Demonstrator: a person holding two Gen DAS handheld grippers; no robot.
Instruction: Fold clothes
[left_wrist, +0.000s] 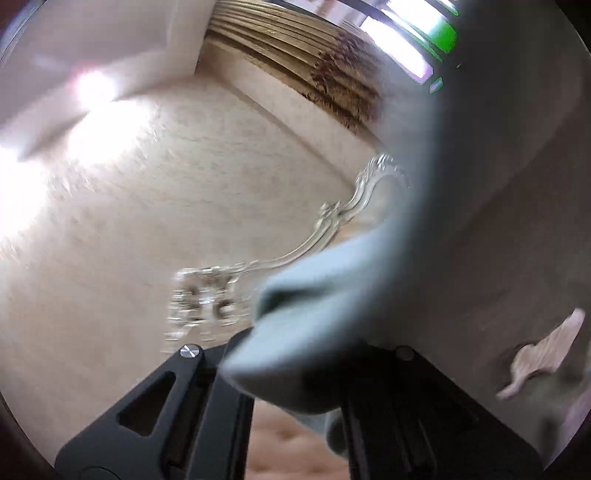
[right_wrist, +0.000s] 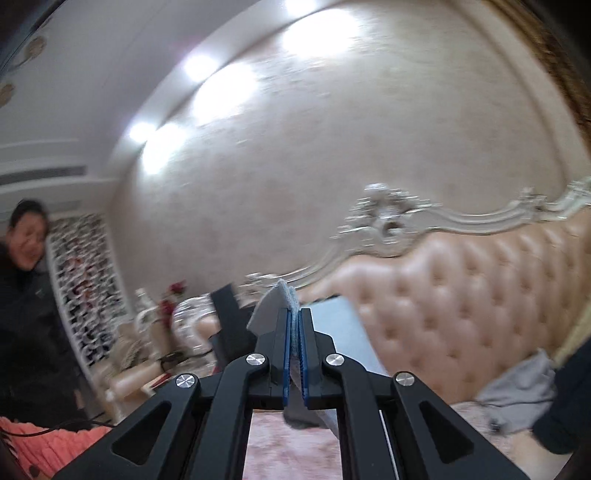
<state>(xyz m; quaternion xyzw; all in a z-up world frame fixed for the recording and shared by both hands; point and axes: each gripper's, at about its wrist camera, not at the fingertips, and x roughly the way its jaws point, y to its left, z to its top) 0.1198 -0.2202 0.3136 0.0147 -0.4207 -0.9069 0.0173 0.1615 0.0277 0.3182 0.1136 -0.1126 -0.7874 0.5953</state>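
While the grey garment (right_wrist: 282, 301) is held aloft before the tufted headboard (right_wrist: 461, 295), pinched by the clenched right gripper (right_wrist: 294, 345) and left gripper (left_wrist: 295, 369), no fold is judged made yet.

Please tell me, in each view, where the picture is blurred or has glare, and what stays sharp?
Left wrist view: the grey-blue garment is close and out of focus, the carved headboard trim is smeared by motion, and ceiling lights glare. Right wrist view: the right gripper and the pinched cloth edge stay sharp, the tufted headboard is soft, lights flare on the wall.
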